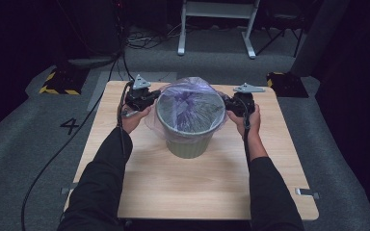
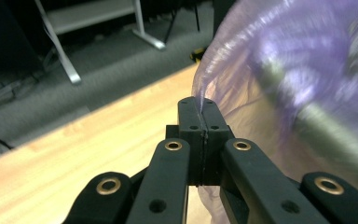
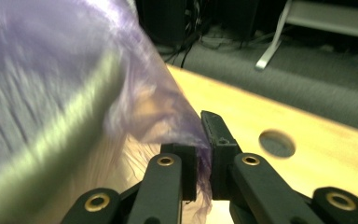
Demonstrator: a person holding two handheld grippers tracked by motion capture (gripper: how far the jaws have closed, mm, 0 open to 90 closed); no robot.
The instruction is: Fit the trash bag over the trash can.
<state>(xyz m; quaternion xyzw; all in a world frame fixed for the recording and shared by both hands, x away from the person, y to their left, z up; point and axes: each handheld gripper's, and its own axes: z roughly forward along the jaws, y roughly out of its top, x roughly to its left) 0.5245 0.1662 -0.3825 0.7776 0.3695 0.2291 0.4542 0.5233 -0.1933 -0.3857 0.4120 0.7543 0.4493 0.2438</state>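
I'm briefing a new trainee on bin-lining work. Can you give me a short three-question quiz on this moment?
1. True or false: the left hand-held gripper is shut on the purple bin liner.
2. Where does the green waste bin stand? A) on the grey floor B) on the wooden table C) on a chair
3. What does the right hand-held gripper pinch between its jaws?

Key
1. True: its jaws are pressed together with the film caught between them.
2. B
3. A fold of the purple bin liner, at the side of the bin's rim.
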